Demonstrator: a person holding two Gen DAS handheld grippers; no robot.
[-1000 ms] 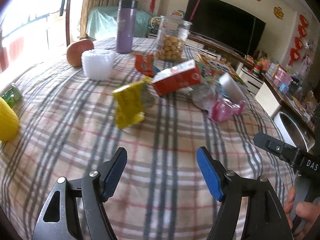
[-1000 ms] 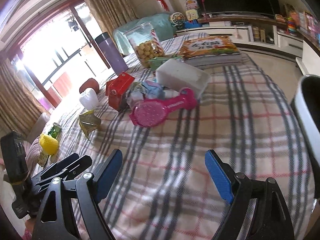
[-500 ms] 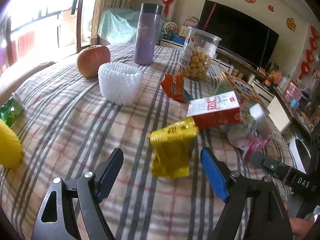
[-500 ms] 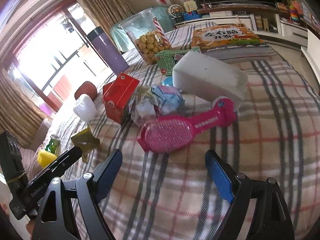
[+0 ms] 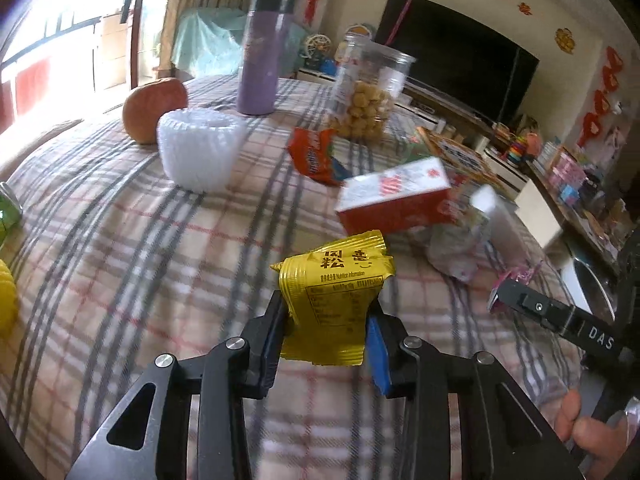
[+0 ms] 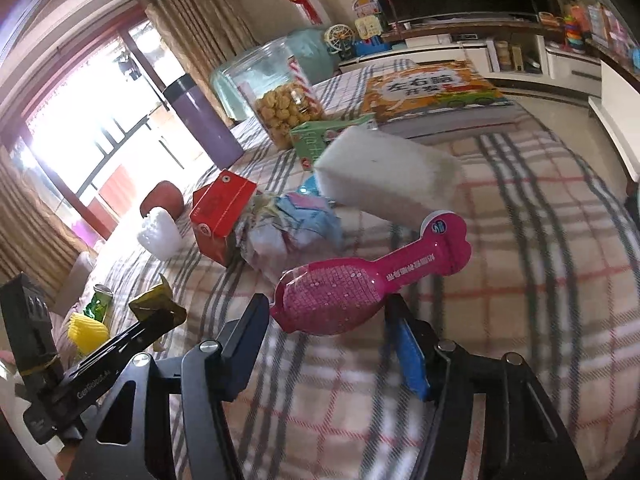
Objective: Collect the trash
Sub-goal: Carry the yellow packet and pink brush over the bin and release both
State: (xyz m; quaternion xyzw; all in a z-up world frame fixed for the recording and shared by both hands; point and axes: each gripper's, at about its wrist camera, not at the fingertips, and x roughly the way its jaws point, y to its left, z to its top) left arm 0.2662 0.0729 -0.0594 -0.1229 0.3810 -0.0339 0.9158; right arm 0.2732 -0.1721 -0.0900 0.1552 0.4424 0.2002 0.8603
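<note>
Tongs of the left hand (image 5: 326,330) pinched the yellow wrapper (image 5: 336,300) low over the plaid tabletop (image 5: 120,240). The right tongs (image 6: 326,332) stood part open around the pink hairbrush (image 6: 360,284) — apparently not gripping. Beyond lay a red carton (image 5: 394,200), crumpled wrappers (image 6: 288,228), a white block (image 6: 384,176) — farther, a cookie jar (image 5: 366,96) and purple flask (image 5: 262,56).

Yellow wrapper (image 5: 336,304) with black print, pink brush package (image 6: 360,284), red carton (image 5: 394,200), grey-and-red plaid tablecloth (image 5: 132,248)
</note>
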